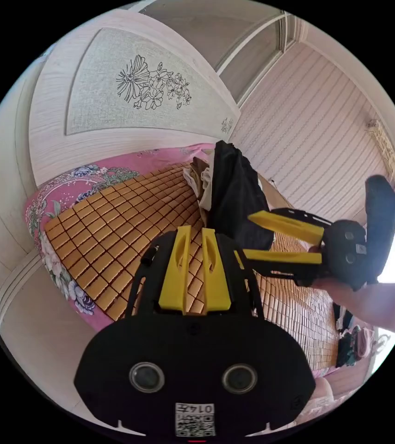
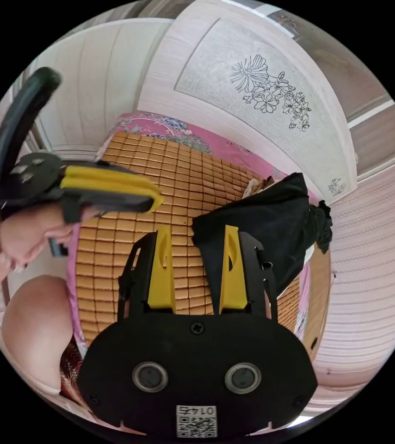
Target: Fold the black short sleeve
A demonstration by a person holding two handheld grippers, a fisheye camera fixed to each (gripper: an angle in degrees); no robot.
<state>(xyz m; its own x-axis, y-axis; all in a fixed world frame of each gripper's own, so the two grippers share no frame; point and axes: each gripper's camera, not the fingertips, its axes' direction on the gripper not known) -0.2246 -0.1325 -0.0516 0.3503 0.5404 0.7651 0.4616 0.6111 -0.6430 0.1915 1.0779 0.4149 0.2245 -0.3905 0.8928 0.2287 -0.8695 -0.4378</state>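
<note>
The black short sleeve (image 1: 239, 199) lies bunched in a heap at the far side of a bamboo mat (image 1: 114, 231), next to the striped wall. In the right gripper view the same black heap (image 2: 262, 217) spreads behind my right gripper (image 2: 196, 229), which is open, with a corner of the cloth showing in its gap; I cannot tell if they touch. From the left gripper view that right gripper (image 1: 248, 235) points at the heap with its jaws apart. My left gripper (image 1: 196, 230) hovers over the mat with its jaws almost together and nothing between them. It also shows at the left (image 2: 157, 200).
The mat (image 2: 169, 175) covers a bed with a pink flowered sheet (image 1: 54, 203). A pale headboard (image 1: 114, 92) with a flower drawing stands behind. Light clothes (image 1: 200, 178) are piled beside the black heap. More clothes (image 1: 350, 342) lie past the bed's end. A person's hand (image 2: 26, 236) holds the left gripper.
</note>
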